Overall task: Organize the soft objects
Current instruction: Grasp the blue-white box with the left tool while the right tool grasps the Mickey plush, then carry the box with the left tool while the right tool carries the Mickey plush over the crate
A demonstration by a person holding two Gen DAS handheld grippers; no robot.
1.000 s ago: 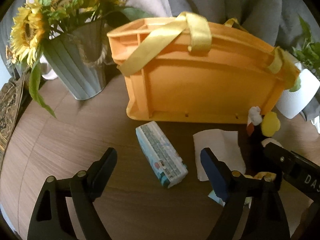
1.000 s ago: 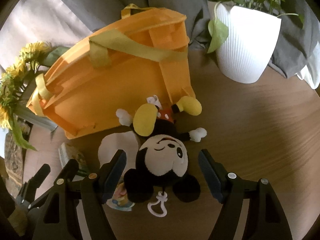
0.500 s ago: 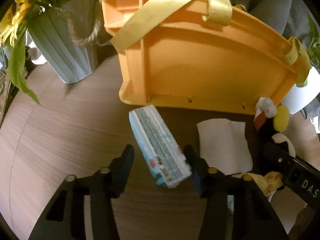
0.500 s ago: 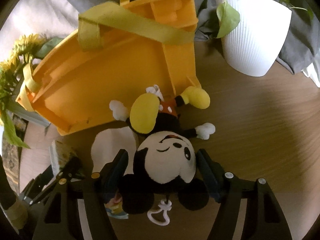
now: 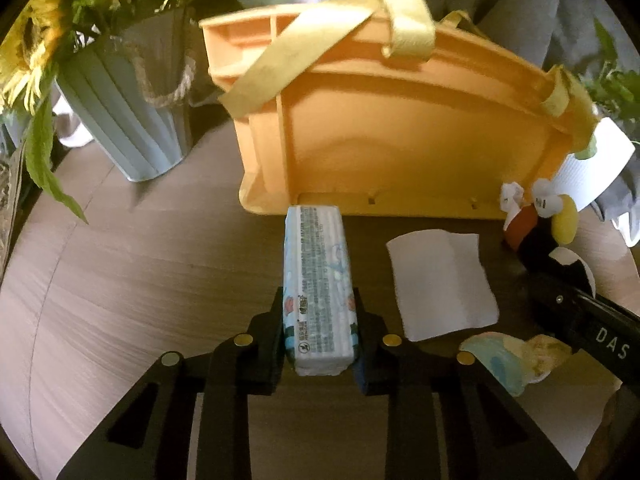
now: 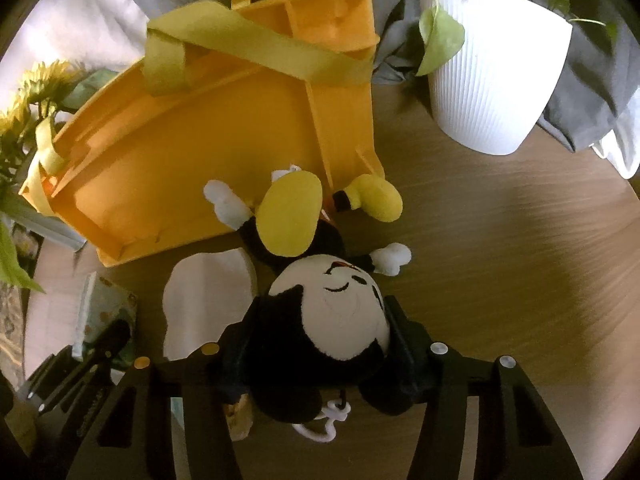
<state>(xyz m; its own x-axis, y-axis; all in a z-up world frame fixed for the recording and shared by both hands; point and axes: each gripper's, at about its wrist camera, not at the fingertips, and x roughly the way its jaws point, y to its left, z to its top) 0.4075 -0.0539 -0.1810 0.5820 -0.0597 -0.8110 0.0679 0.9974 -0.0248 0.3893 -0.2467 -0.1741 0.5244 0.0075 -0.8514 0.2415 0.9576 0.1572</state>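
- The step in hand is the double pick-up: both grippers are closing on soft things that lie on the round wooden table in front of the orange bag.
- The left gripper has its jaws on either side of the near end of the tissue pack, pads touching its sides and tightening; the pack's far end lies just beside the bag's base.
- The right gripper is clamping the head of the plush mouse, which lies on its back with its feet against the bag.
- A white napkin lies flat between the two, untouched.
- Next, as I judge it, both grips need to finish firming up, then lift clear of the table and carry over the bag's top, whose yellow straps cross the opening and may snag.
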